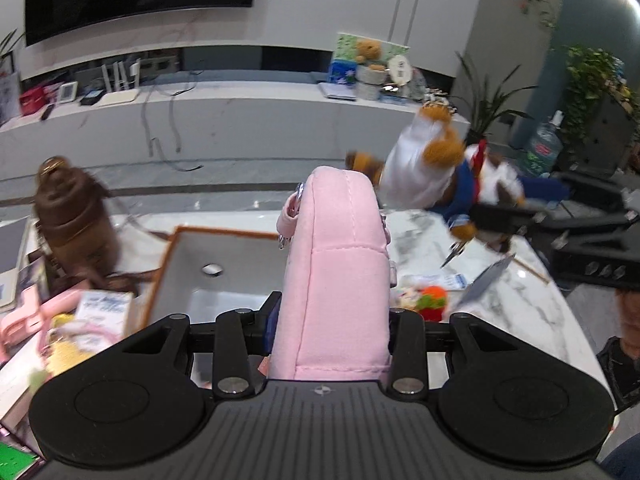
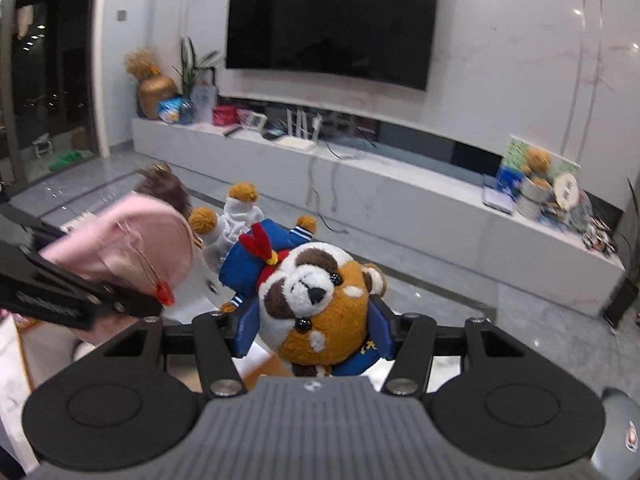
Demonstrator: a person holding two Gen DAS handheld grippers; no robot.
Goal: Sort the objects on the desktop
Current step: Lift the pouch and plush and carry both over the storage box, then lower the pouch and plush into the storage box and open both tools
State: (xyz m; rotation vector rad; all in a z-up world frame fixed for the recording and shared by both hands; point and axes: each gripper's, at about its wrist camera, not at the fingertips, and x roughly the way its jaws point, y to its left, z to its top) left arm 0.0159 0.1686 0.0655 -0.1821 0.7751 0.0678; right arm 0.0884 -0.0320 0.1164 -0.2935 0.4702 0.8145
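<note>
**Marble table, crowded on the left side**

The white marble table (image 1: 516,304) carries a white tray (image 1: 224,280) with a brown rim, lying flat. Left of it stands a brown bottle (image 1: 74,216), with a pink clip (image 1: 24,316) and a small booklet (image 1: 104,308) in front. To the right lies a red-orange knitted toy (image 1: 432,302) beside a white packet (image 1: 440,280).

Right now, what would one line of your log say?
left gripper: shut on pink fabric pouch | right gripper: shut on brown-and-white plush dog in blue sailor outfit | both held above white marble table
</note>
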